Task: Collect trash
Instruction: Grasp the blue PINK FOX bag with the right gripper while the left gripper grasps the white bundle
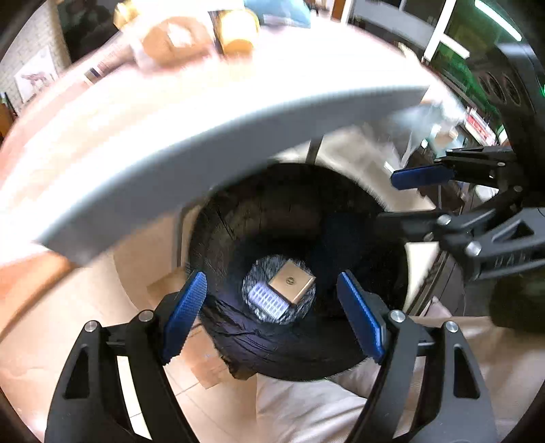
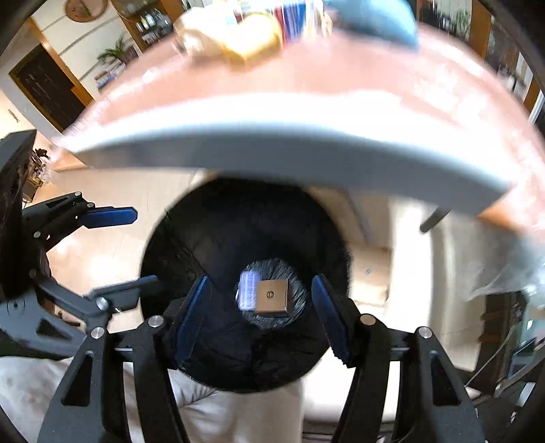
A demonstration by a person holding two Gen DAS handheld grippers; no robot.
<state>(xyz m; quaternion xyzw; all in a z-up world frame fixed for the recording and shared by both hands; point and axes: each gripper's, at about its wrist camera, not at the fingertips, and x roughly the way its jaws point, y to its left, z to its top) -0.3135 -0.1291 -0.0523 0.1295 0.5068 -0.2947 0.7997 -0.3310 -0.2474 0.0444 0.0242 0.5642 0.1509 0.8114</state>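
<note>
Closest to each camera, both grippers point steeply down over a black-lined trash bin. The left gripper (image 1: pixel 272 313) has its blue pads spread apart with nothing between them, released, and the bin's dark mouth shows through the gap. The right gripper (image 2: pixel 259 317) is likewise released, its pads apart and bare; each gripper also shows at the edge of the other's view, over the bin's rim. Below them the trash bin (image 1: pixel 238 218) stands on the pale floor (image 1: pixel 143 269), beside what looks like light-coloured trousers at the bottom of both views. At the bottom of the bin lie the collected pieces of trash: a small tan box (image 2: pixel 271 295) with a round mark on its upper face and, touching it, a pale ribbed clear plastic piece (image 2: pixel 247 289). Above and beyond the bin runs the grey edge of the worktop (image 1: pixel 190 153), its reddish top blurred. At its far side sit a few blurred things, among them a yellow container (image 1: pixel 238 30) and something blue (image 2: pixel 378 20).
</note>
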